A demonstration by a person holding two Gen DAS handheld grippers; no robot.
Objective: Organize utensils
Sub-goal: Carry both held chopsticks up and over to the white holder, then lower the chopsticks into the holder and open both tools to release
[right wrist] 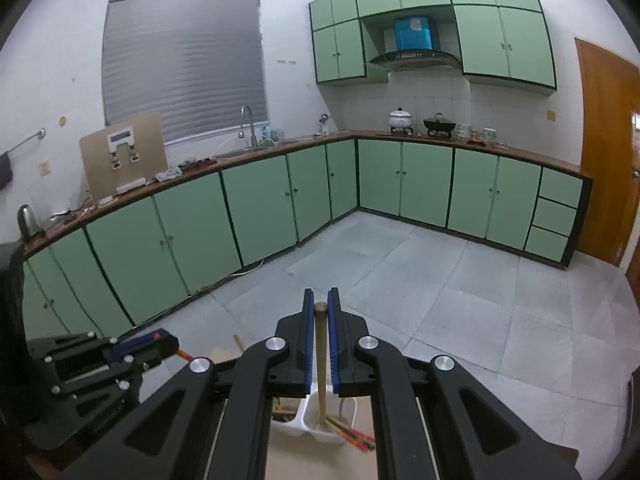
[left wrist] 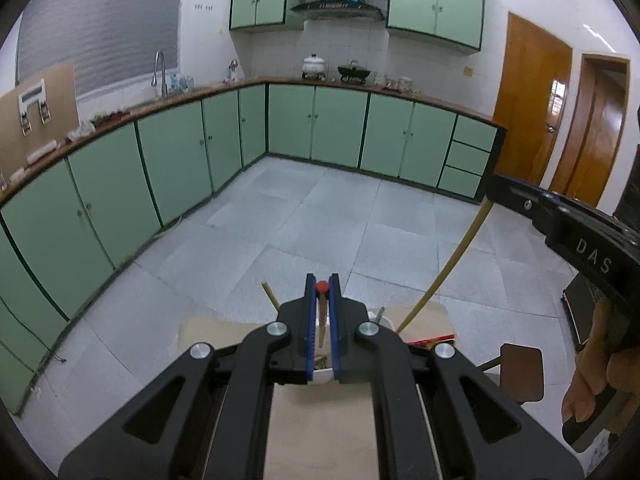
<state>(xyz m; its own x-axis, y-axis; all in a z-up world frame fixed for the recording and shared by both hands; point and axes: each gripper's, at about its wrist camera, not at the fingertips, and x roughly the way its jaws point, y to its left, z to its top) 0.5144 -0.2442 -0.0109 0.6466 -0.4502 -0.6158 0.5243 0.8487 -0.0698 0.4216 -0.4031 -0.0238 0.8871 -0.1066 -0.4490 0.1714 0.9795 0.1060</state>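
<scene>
Jaws of the left gripper clamp a thin stick with a round red tip, while the right gripper pinches a long pale wooden utensil handle whose lower end stands in a white plastic utensil caddy on a light wooden table, green kitchen cabinets beyond.

A home kitchen: green cabinets under a wooden surface, sink tap, range hood, pots on burners, tiled floor.
</scene>
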